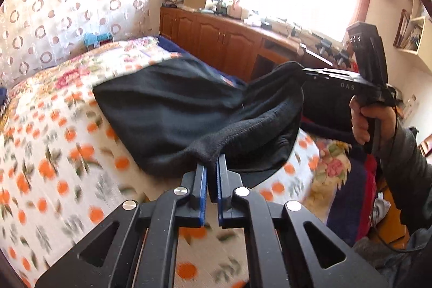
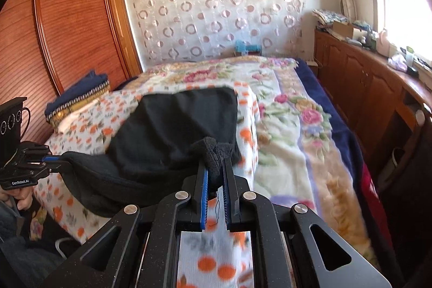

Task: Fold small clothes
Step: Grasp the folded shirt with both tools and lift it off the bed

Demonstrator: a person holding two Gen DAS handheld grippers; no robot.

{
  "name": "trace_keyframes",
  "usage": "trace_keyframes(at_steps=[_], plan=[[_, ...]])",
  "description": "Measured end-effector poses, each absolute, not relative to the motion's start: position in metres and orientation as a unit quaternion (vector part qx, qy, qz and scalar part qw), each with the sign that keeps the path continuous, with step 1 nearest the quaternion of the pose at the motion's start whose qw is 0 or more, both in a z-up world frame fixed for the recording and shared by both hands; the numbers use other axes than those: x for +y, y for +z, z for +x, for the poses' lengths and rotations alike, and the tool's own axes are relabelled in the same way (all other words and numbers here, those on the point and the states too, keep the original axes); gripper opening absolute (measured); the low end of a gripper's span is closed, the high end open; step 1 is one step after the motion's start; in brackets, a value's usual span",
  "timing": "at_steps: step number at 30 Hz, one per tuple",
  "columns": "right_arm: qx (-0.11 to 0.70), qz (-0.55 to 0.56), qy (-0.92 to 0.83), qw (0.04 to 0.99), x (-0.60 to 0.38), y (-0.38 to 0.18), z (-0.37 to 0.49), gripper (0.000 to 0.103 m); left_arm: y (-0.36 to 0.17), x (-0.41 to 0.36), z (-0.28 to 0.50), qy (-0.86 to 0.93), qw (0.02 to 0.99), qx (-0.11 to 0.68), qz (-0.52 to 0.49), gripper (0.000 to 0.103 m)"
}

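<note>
— While the black garment [image 1: 172, 112] hangs by its near edge, how far along is the fold?

— Item: black fleece piece, far part lying on the orange-print blanket [image 1: 54, 153], near edge lifted clear of it and sagging between two grips. No crease laid yet; judged an early stage, the fold itself left to do.

— And the claws?

— Left gripper [image 1: 212, 166]: pressed together, pinching one near corner. Right gripper [image 2: 216, 166]: likewise closed, a bunched corner of fleece caught between its pads. Surroundings: floral bedspread [image 2: 297, 112], wooden cabinets [image 1: 216, 39] under the window.
</note>
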State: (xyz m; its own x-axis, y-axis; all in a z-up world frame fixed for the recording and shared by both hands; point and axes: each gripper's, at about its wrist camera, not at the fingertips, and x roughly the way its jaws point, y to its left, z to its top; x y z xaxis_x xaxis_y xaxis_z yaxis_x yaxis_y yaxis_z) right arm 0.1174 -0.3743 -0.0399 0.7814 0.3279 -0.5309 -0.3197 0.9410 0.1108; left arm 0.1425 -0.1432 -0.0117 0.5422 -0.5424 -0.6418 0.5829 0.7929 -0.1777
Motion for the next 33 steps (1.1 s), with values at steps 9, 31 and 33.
trace_keyframes(at_steps=[9,31,33], plan=[[0.262,-0.004,0.183,0.948,-0.354,-0.018,0.228,0.009,0.008,-0.113,0.262,-0.275,0.895,0.35,0.003,0.007],[0.339,-0.03,0.157,0.927,-0.303,-0.065,0.405,0.013,-0.015,-0.066,0.347,-0.209,0.906,0.365,-0.052,0.074],[0.325,-0.029,0.14,0.935,-0.306,-0.058,0.392,0.039,-0.024,-0.072,0.343,-0.215,0.899,0.379,-0.046,0.074]])
